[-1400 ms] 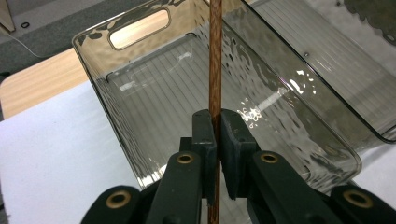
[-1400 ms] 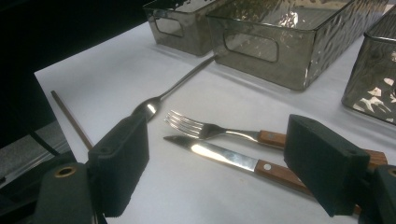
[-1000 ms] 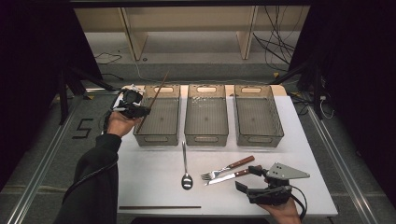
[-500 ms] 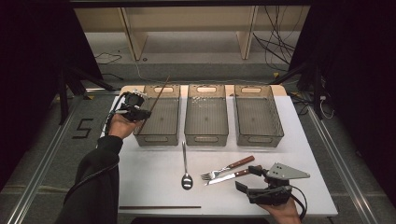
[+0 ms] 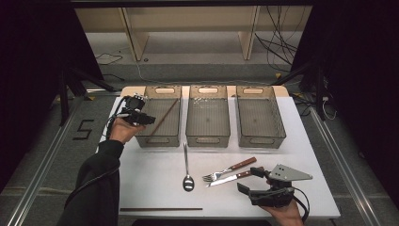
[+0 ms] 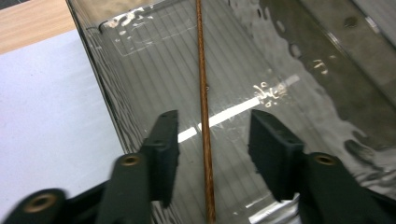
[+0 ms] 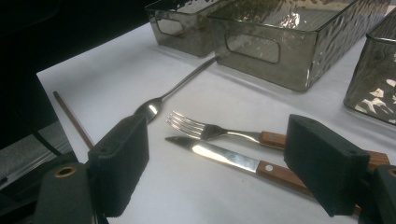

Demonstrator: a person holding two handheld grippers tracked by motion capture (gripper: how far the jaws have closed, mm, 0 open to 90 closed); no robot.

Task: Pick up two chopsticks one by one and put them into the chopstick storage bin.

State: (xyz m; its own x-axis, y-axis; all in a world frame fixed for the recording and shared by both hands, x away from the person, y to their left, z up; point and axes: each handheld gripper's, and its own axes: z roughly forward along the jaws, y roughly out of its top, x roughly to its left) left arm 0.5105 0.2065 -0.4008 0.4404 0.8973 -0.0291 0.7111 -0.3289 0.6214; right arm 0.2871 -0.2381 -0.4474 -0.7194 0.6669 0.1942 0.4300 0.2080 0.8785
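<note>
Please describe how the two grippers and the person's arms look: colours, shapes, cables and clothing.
Both grippers are black with two blocky, flat-faced black jaws. The right gripper carries a grey three-cornered plate and trails a black cable. The left gripper sits ahead of a black long sleeve.

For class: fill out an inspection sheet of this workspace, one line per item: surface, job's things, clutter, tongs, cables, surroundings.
Surface: white table top, wooden edge at the back.
Job's things: one chopstick lying slantwise in the left bin; second chopstick at the table's front edge.
Clutter: spoon, fork, knife on the table; middle bin and right bin.
Tongs: left tongs have just been opening, jaws apart around the chopstick, pads clear of it; right tongs open above the fork and knife.
Cables: loose cables on the floor behind.
Surroundings: wooden frame, dark sides.
</note>
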